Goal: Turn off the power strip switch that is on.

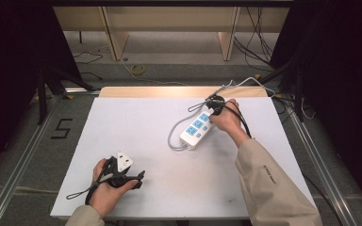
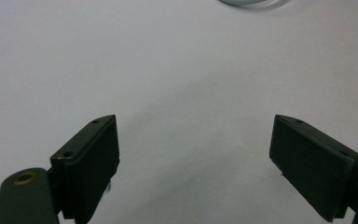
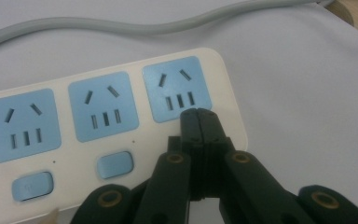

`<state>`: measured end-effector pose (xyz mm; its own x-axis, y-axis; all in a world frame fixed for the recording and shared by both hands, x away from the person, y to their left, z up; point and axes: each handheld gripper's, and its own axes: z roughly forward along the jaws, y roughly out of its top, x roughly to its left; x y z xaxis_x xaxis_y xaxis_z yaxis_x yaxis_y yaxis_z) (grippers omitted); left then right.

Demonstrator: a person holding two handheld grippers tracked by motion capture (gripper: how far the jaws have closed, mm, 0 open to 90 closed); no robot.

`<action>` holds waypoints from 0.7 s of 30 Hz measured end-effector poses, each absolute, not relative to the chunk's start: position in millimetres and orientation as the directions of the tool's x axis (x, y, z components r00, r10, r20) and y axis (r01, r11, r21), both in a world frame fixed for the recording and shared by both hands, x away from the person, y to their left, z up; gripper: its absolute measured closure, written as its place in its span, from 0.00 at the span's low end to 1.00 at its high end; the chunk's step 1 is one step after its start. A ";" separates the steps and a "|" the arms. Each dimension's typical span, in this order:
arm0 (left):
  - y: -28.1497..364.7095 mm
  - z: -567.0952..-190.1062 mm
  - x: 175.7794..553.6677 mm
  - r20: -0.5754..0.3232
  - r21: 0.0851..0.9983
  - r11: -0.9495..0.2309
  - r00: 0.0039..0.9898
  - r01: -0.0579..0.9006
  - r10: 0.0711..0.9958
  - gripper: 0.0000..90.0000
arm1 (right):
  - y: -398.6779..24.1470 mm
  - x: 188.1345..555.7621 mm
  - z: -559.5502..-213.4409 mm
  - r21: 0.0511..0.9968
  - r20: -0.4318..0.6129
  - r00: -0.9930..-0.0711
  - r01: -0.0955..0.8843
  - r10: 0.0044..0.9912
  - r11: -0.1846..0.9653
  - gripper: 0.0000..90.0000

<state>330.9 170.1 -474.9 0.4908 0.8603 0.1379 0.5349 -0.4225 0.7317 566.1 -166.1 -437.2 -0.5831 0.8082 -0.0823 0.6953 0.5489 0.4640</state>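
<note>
High view, left to right. The left gripper (image 1: 139, 178), black and two-jawed, rests low on the white rectangular table (image 1: 136, 127) at about 7 o'clock, held in the person's left hand (image 1: 104, 188); a grey three-cornered plate (image 1: 124, 161) sits on top of it. In the left gripper view its jaws stand wide apart with nothing between them, over bare white surface.

Toward 1 o'clock of the table's centre lies the cream plastic power strip with three blue socket faces (image 1: 197, 128). Its long axis runs diagonally, from the near-left end at roughly 7 o'clock to the far-right end at roughly 1 o'clock. A grey round cable (image 1: 173, 134) leaves the near-left end, loops along the strip's left side and runs away past the far edge of the table.

The right gripper (image 1: 215, 109), in the person's right hand (image 1: 227, 118) with a beige sleeve (image 1: 268, 183) behind it, is at the far-right end of the strip. In the right gripper view its jaws are pressed together with nothing between them, and their tips (image 3: 199, 116) sit over the lower edge of the rightmost blue socket face (image 3: 177, 88); whether they touch it cannot be told. Two blue switch buttons (image 3: 115, 164) lie below the other two sockets.
</note>
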 end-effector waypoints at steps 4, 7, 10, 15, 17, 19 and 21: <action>169.9 -474.8 330.9 0.138 0.733 -0.422 0.491 0.534 0.860 0.17 | -166.2 566.1 -437.0 0.463 -0.080 -0.582 0.698 0.810 0.547 1.00; 169.7 -474.7 330.8 0.139 0.731 -0.423 0.490 0.535 0.860 0.17 | -166.3 566.1 -437.1 0.462 -0.082 -0.582 0.697 0.809 0.548 1.00; 169.7 -474.9 330.9 0.138 0.732 -0.422 0.490 0.534 0.861 0.17 | -166.5 566.3 -437.1 0.462 -0.081 -0.583 0.697 0.808 0.549 1.00; 169.3 -474.9 330.9 0.138 0.731 -0.423 0.491 0.536 0.860 0.17 | -166.5 566.4 -437.1 0.461 -0.081 -0.582 0.697 0.809 0.549 1.00; 169.1 -474.8 330.9 0.140 0.730 -0.425 0.492 0.536 0.860 0.17 | -166.5 566.3 -437.1 0.462 -0.080 -0.581 0.699 0.810 0.547 1.00; 169.0 -474.7 330.9 0.140 0.730 -0.425 0.492 0.535 0.860 0.17 | -166.5 566.1 -437.1 0.461 -0.080 -0.581 0.699 0.810 0.547 1.00; 169.0 -474.8 331.1 0.142 0.729 -0.427 0.493 0.534 0.858 0.17 | -165.8 565.7 -437.4 0.464 -0.080 -0.576 0.701 0.813 0.542 1.00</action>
